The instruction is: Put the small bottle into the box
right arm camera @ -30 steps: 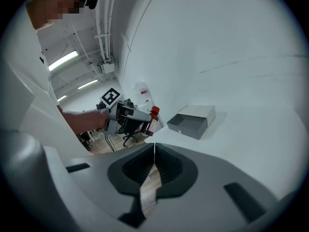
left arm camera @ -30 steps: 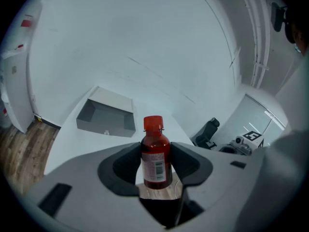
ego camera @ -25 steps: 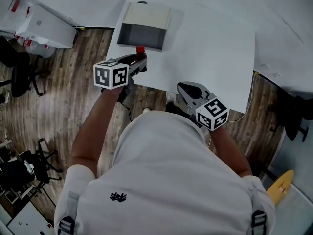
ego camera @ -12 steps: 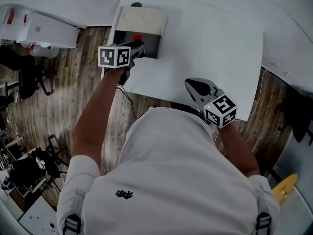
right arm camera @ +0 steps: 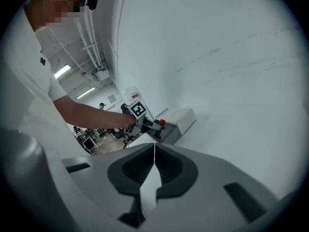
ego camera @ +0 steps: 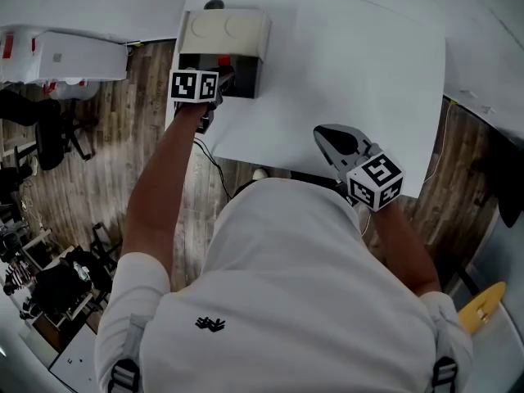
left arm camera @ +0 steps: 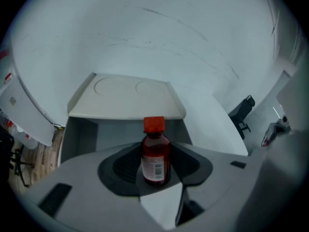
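The left gripper (left arm camera: 155,172) clamps the small bottle (left arm camera: 155,151) upright over the open box (left arm camera: 126,96) at the table's (ego camera: 352,72) far left corner. Clipping the box wall could topple it. The right gripper (right arm camera: 153,170) is closed and empty.

The box (ego camera: 224,33) sits at the far left corner of the table (ego camera: 352,72), its lid behind its opening. The bottle (left arm camera: 155,151) stands upright between the jaws of the left gripper (ego camera: 221,76), at that opening. The right gripper (right arm camera: 153,151) is above the table's near edge, well to the right of the box
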